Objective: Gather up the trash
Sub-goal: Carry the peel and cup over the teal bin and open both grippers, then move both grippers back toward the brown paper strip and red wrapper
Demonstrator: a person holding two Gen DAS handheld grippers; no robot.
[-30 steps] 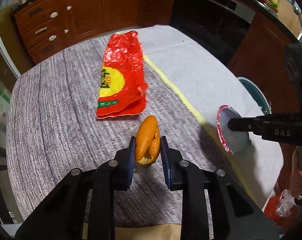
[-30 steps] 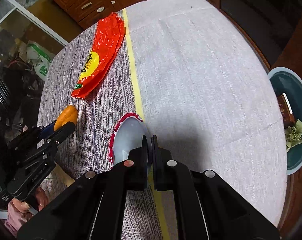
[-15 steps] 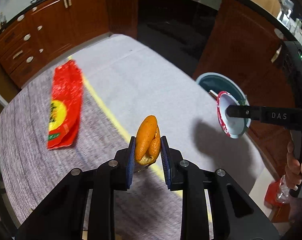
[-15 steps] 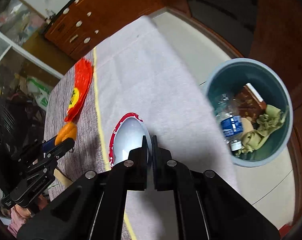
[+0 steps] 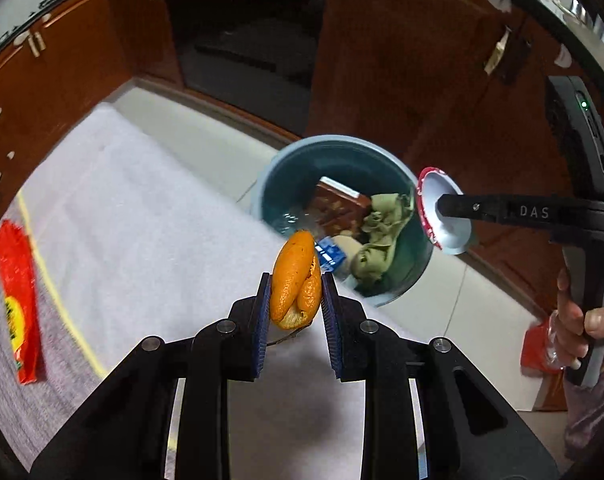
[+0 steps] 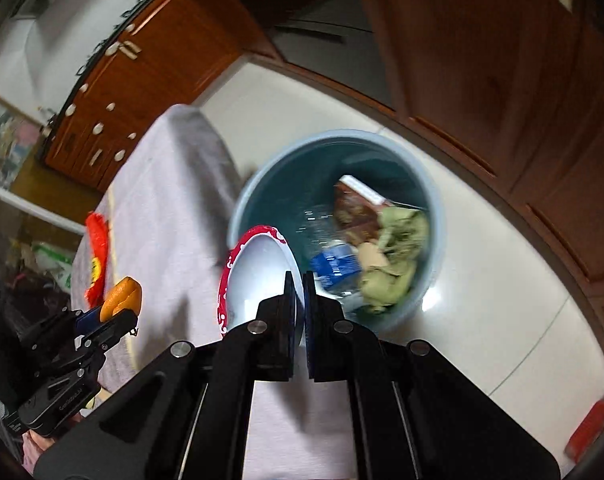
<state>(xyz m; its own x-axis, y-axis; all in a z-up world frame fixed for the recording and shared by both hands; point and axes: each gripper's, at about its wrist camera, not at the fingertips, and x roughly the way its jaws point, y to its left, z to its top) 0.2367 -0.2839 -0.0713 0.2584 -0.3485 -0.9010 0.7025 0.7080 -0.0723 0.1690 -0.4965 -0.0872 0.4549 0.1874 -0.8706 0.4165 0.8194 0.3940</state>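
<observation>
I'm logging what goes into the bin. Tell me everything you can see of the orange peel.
The orange peel is a curled, dimpled strip, bright orange outside with paler pith at its lower end. It stands roughly upright, folded into two lobes, pinched between the blue pads of the left gripper. Only the pads touch it. It hangs above the table edge, short of the bin.

Brown wooden cabinets (image 5: 54,92) stand behind a cloth-covered table (image 5: 142,216).
</observation>
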